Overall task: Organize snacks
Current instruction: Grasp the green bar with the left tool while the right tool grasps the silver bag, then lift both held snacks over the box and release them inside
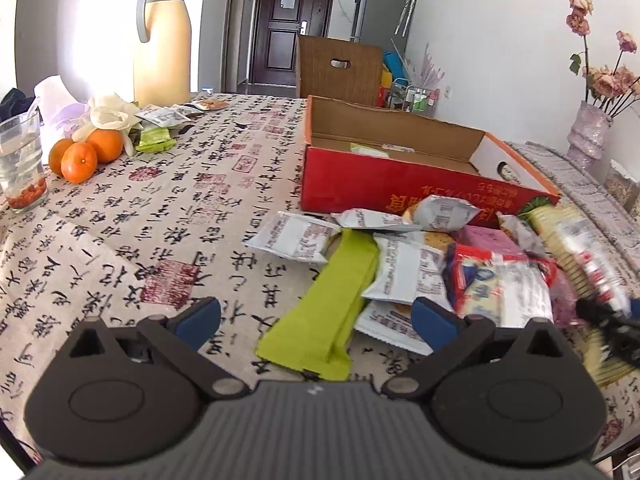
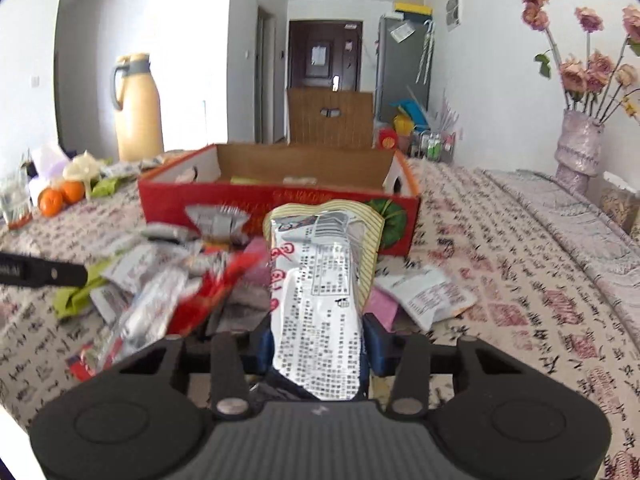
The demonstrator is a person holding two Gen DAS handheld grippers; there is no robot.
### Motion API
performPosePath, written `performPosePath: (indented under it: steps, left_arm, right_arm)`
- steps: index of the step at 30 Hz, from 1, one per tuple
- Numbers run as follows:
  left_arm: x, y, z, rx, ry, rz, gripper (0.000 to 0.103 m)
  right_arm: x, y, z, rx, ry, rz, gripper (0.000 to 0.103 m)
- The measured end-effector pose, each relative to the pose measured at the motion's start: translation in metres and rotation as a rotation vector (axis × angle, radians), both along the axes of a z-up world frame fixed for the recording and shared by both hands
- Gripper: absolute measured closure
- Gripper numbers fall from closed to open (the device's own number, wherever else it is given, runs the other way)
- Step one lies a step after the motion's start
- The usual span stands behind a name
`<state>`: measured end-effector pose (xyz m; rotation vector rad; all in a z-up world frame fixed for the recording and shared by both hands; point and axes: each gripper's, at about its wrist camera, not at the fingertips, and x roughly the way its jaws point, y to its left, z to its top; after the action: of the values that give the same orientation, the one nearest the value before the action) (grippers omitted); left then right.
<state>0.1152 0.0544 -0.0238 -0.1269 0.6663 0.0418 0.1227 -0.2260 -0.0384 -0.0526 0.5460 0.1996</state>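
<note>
Right claw (image 2: 316, 338) clamps snack packet (image 2: 320, 280) | long axis toward box (image 2: 280, 200) (lengthwise) | left claw (image 1: 316, 316) wide

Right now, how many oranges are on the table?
3, clustered at the table's far left beside the glass: front orange, one behind on the right, and one on the left, partly covered by the front one. More may be hidden behind them.

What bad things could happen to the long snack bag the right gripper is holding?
1. The right gripper pinches the long snack packet near one end, so the rest could droop or slip out.
2. It might catch the near wall of the red box instead of clearing it.
3. Loose packets in the snack pile lie close and could get dragged along.
</note>
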Motion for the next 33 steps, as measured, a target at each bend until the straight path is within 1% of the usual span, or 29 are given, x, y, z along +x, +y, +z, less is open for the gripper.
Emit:
performPosePath:
  steps: [4, 9, 14, 19, 21, 22, 24, 25, 27, 29, 30, 33]
  left_arm:
    - [0.008, 0.006, -0.003, 0.046, 0.016, 0.004, 0.000]
    - [0.025, 0.011, -0.011, 0.116, 0.043, -0.012, 0.000]
    - [0.043, 0.011, -0.015, 0.119, 0.066, -0.057, 0.000]
    - [0.058, 0.001, -0.018, 0.127, 0.086, -0.099, 0.008]
    - [0.063, -0.002, -0.019, 0.113, 0.093, -0.104, 0.016]
    - [0.066, -0.002, -0.019, 0.101, 0.096, -0.107, 0.019]
    - [0.071, -0.004, -0.021, 0.084, 0.106, -0.114, 0.030]
    - [0.073, -0.006, -0.022, 0.080, 0.116, -0.119, 0.032]
    - [0.074, -0.009, -0.024, 0.090, 0.111, -0.121, 0.033]
    - [0.074, -0.010, -0.024, 0.091, 0.107, -0.129, 0.038]
    - [0.074, -0.010, -0.024, 0.090, 0.106, -0.132, 0.039]
    - [0.074, -0.013, -0.024, 0.108, 0.103, -0.138, 0.040]
  right_arm:
    - [0.001, -0.010, 0.007, 0.020, -0.020, -0.030, 0.059]
    - [0.005, -0.016, 0.004, 0.026, -0.005, -0.055, 0.058]
    - [0.006, -0.014, 0.003, 0.027, -0.001, -0.053, 0.058]
    - [0.007, -0.013, 0.002, 0.030, 0.004, -0.054, 0.057]
    - [0.008, -0.014, 0.002, 0.031, 0.006, -0.055, 0.056]
    - [0.008, -0.014, 0.002, 0.031, 0.007, -0.056, 0.055]
    - [0.009, -0.014, 0.001, 0.031, 0.009, -0.057, 0.054]
    - [0.009, -0.014, 0.001, 0.032, 0.010, -0.058, 0.054]
    - [0.009, -0.014, 0.000, 0.033, 0.012, -0.057, 0.054]
    - [0.009, -0.014, -0.001, 0.034, 0.014, -0.054, 0.054]
    - [0.009, -0.015, -0.001, 0.035, 0.015, -0.053, 0.054]
    - [0.011, -0.015, -0.002, 0.039, 0.019, -0.053, 0.054]
